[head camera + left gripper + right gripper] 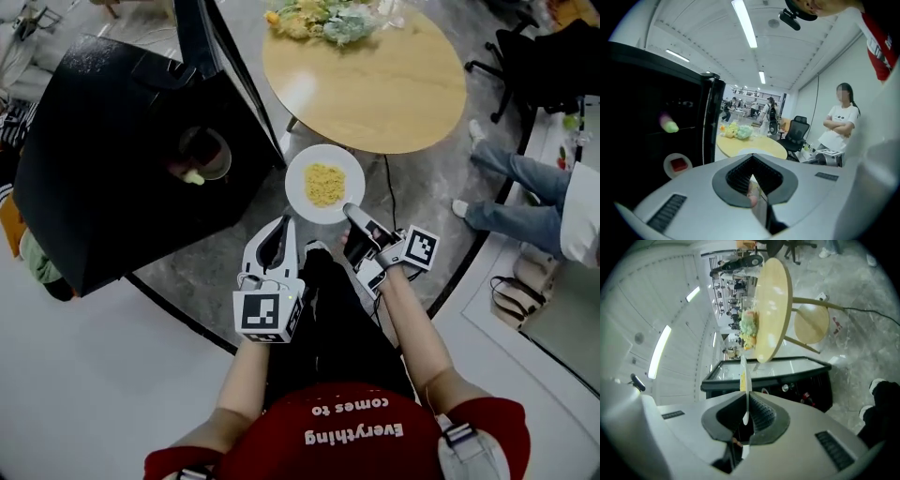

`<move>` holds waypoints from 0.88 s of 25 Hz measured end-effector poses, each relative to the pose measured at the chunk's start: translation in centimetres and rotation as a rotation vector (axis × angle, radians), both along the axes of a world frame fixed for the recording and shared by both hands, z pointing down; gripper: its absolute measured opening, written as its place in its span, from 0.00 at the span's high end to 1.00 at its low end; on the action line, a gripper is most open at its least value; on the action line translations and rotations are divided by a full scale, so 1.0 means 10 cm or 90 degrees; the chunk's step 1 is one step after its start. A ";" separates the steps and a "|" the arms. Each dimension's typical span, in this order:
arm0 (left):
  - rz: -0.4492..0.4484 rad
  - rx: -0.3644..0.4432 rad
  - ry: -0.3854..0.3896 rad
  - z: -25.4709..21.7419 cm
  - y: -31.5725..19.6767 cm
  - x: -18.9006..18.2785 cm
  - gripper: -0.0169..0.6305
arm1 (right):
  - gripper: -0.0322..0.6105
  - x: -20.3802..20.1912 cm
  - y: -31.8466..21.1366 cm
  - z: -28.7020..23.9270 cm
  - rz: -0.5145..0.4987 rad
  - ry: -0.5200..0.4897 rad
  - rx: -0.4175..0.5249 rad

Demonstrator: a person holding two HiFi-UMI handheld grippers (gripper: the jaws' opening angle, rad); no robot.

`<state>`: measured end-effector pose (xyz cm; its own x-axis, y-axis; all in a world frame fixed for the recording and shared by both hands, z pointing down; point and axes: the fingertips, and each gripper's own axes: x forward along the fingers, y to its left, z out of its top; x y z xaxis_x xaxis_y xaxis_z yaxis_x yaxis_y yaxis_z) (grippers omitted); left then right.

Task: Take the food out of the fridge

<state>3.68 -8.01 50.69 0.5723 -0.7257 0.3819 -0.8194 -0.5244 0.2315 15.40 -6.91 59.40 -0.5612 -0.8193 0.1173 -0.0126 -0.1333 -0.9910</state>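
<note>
- Right gripper clenched on the near rim of the white plate, pads pressed on both faces. Plate seen edge-on as a thin white line between those pads in the right gripper view.
- On the plate: a flat heap of yellow noodles, at the middle, clear of the rim.
- Plate outside the fridge, roughly level, up in the air over the grey floor, just ahead of both grippers.
- Left gripper at the plate's lower-left edge, jaws closed tip to tip, nothing seen between them. Touching the rim or only just beside it: cannot tell.
- Fridge black, left of the plate, door swung open. In its dark inside, a small dish with a green bit at its edge.
- From the left gripper view, inside the fridge: a green-and-pink piece on a shelf, and below it a white dish bearing a red block.
- Beyond the plate, a round wooden bench, well apart from both grippers, with a yellow-and-green bunch at its far edge.
- Right of the bench, a person's legs in jeans.
- Behind the bench in the left gripper view, a standing person in a white top, arms crossed, and a black office chair.
</note>
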 end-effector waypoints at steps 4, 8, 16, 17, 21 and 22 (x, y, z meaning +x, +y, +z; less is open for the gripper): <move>0.035 0.026 0.020 -0.09 -0.21 0.48 0.96 | 0.91 0.61 -0.15 0.07 0.089 0.017 -0.003; 0.073 0.042 0.040 -0.12 -0.41 0.96 0.96 | 0.91 1.04 -0.28 0.16 0.164 0.035 -0.014; 0.142 -0.019 0.023 0.30 -0.60 1.74 0.96 | 0.91 1.45 -0.53 0.55 0.244 0.065 -0.098; 0.150 -0.026 0.015 0.37 -0.61 1.81 0.96 | 0.91 1.47 -0.56 0.59 0.251 0.062 -0.108; 0.174 -0.052 -0.023 0.62 -0.68 2.00 0.96 | 0.91 1.52 -0.65 0.73 0.266 0.070 -0.153; 0.178 -0.059 -0.030 0.67 -0.70 2.02 0.96 | 0.91 1.53 -0.66 0.76 0.266 0.076 -0.166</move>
<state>23.92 -14.97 57.34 0.7257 -0.5028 0.4697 -0.6567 -0.7099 0.2547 30.70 -13.56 67.00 -0.1627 -0.9061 0.3906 -0.0161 -0.3934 -0.9192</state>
